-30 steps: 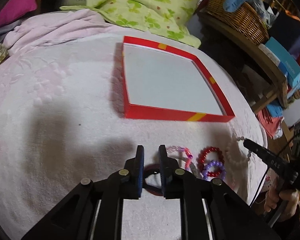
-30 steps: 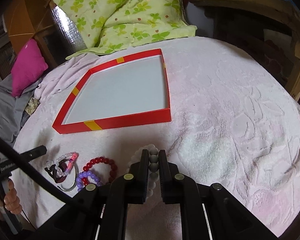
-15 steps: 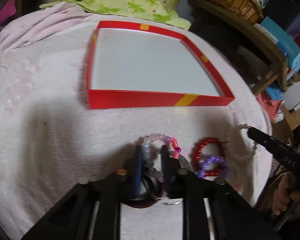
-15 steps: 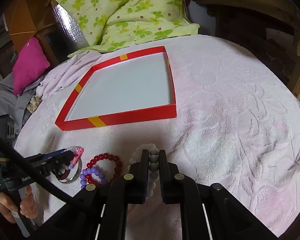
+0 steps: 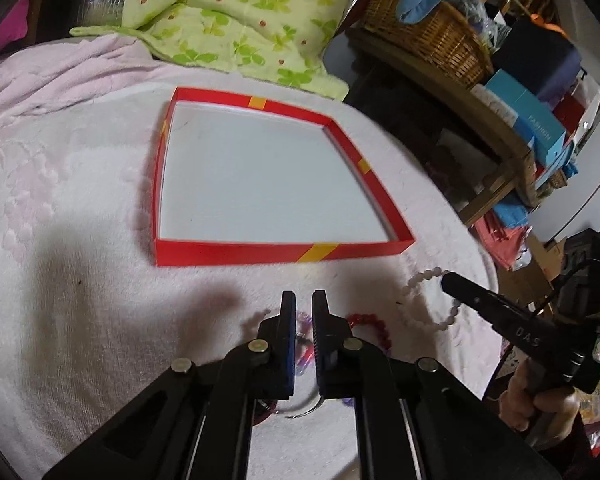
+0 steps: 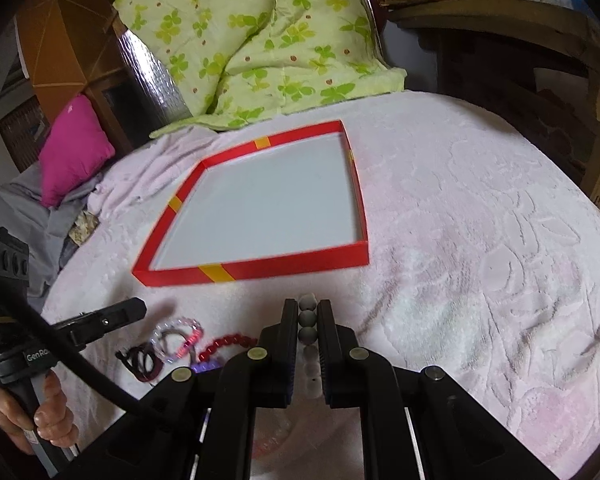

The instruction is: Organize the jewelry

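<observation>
Dim, motion-blurred, fisheye-warped edges

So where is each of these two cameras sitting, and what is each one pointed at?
Left wrist view: rides on the left gripper, looking down its jaws at the red tray on the white blanket; the right gripper and a hand show at right.
Right wrist view: rides on the right gripper, its jaws shut on a white bead bracelet; the left gripper and a hand show at left.
Both show the tray, the blanket, the green quilt and the red bead bracelet.
</observation>
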Tool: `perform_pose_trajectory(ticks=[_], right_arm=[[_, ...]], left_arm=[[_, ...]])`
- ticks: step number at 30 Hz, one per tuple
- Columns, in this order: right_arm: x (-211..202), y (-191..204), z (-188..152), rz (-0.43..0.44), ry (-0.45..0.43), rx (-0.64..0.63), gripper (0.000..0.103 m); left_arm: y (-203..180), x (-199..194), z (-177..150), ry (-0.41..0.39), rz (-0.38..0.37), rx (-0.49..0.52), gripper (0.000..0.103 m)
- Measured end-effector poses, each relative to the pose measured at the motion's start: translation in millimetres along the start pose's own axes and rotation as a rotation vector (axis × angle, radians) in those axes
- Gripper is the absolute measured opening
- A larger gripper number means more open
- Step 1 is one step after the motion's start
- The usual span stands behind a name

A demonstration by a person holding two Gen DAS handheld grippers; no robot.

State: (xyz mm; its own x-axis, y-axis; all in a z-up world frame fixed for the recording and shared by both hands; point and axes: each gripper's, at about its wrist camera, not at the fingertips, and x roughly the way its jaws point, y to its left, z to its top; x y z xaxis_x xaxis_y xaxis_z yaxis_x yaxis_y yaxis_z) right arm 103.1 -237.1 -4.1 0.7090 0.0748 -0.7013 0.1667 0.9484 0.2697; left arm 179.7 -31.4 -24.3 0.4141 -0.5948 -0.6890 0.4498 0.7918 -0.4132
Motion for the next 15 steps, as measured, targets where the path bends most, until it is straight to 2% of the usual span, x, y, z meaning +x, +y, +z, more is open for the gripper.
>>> perform_pose_trajectory(ticks=[4, 6, 8, 9, 10, 12, 15], right_arm=[[4, 3, 3, 0.009, 0.0, -0.001, 0.01], [6, 2, 2, 0.013, 0.008, 0.002, 0.01], [5, 0, 3, 0.011, 0.006, 0.004, 0.01], [5, -1, 2, 0.01, 0.006, 0.005, 0.01], [4, -2, 2, 0.006, 0.006, 0.009, 0.01], [4, -6, 1, 0.007, 0.012, 0.021, 0.01], [3, -5, -1, 0.005, 0.016, 0.015, 0.01]], left_arm=[[6, 3, 4, 0.0, 0.04, -0.026, 0.008], [9, 8, 3, 0.019, 0.085, -0.025, 0.011], [11, 16, 1, 0.048, 0.12, -0.016, 0.024], [11, 20, 0, 0.066, 0.125, -0.012, 0.036], [11, 23, -2, 0.074, 0.138, -0.008, 0.044], [11, 28, -2, 0.082, 0.154, -0.001, 0.044], [7, 36, -5, 0.101, 0.137, 0.018, 0.044]])
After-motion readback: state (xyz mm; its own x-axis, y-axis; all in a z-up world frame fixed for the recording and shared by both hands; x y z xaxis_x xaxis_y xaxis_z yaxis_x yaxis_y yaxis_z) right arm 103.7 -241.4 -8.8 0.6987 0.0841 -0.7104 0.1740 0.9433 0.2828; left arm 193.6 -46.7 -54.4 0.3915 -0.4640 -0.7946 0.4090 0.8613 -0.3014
